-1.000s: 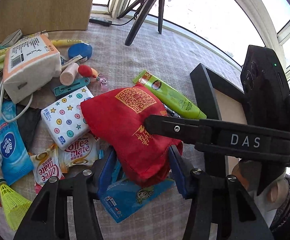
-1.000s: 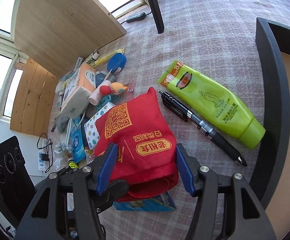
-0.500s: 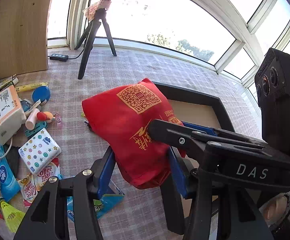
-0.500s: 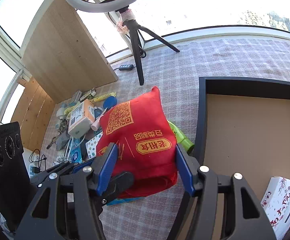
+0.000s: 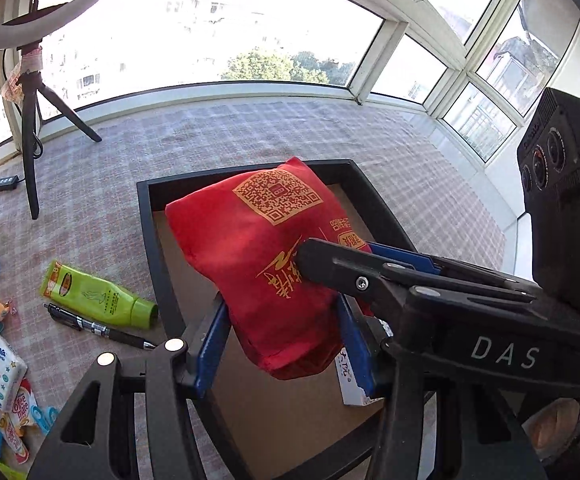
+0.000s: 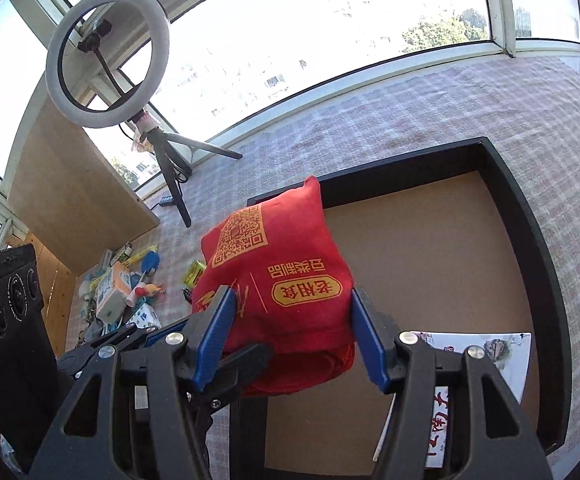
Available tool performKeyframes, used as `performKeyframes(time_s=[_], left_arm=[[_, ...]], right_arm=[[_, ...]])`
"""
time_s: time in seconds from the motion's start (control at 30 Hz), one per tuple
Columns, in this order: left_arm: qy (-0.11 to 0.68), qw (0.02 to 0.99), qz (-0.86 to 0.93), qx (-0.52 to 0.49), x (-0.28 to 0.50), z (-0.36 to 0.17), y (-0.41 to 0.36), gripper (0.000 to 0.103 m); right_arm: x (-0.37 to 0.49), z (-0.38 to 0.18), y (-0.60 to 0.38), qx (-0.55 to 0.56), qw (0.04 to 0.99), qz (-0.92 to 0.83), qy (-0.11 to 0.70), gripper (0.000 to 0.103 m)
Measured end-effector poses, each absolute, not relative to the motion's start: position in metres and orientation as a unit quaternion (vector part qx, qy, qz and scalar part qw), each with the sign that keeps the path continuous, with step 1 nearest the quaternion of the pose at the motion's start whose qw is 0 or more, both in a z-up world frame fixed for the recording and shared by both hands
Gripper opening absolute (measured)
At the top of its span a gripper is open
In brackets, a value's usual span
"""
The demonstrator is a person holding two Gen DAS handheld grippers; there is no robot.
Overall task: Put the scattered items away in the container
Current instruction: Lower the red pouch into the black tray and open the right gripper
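The left claw (image 5: 282, 344) and the right claw (image 6: 290, 336) both pinch the lower end of the red pouch (image 5: 266, 256), holding it up in the air above the near-left part of the black tray (image 5: 146, 224). This is the carry step, with the drop not yet made. Next, both claws should lower the pouch onto the tray's brown floor, beside the white box (image 6: 485, 368) already inside, then spread together. The green tube (image 5: 94, 300) and pen (image 5: 98, 326) wait on the desk.
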State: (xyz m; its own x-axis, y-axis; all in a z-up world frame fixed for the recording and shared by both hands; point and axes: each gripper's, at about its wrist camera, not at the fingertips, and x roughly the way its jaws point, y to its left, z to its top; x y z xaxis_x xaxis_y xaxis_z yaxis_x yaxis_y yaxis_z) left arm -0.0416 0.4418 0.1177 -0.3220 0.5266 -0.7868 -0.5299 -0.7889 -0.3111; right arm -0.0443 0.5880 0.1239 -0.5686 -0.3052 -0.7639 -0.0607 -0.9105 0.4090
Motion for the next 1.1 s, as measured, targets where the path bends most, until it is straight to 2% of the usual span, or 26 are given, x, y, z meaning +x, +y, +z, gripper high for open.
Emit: performKeyframes(time_s=[0.13, 0.33, 0.53, 0.6, 0.63, 0.8, 1.1], left_arm=[[0.019, 0.320, 0.809, -0.493, -0.038, 0.115, 0.453, 0.066], [0.016, 0.310, 0.821, -0.480, -0.030, 0.121, 0.437, 0.066], [0.013, 0.275, 0.834, -0.477, -0.023, 0.121, 0.400, 0.066], [0.011, 0.258, 0.839, -0.479, -0.019, 0.120, 0.382, 0.066], [0.007, 0.250, 0.841, -0.480, -0.017, 0.119, 0.371, 0.066], [-0.007, 0.200, 0.850, -0.487, -0.002, 0.111, 0.310, 0.066], [-0.036, 0.078, 0.858, -0.506, 0.046, 0.085, 0.186, 0.066]], right_arm=[[-0.040, 0.123, 0.605, 0.456, 0.050, -0.865, -0.202, 0.058], [-0.039, 0.122, 0.609, 0.451, 0.039, -0.868, -0.205, 0.058], [-0.036, 0.129, 0.567, 0.450, 0.086, -0.876, -0.152, 0.060], [-0.033, 0.130, 0.545, 0.450, 0.103, -0.878, -0.122, 0.066], [-0.032, 0.130, 0.533, 0.452, 0.112, -0.879, -0.107, 0.068], [-0.025, 0.123, 0.482, 0.464, 0.155, -0.870, -0.054, 0.069], [-0.012, 0.096, 0.409, 0.495, 0.213, -0.842, 0.003, 0.074]])
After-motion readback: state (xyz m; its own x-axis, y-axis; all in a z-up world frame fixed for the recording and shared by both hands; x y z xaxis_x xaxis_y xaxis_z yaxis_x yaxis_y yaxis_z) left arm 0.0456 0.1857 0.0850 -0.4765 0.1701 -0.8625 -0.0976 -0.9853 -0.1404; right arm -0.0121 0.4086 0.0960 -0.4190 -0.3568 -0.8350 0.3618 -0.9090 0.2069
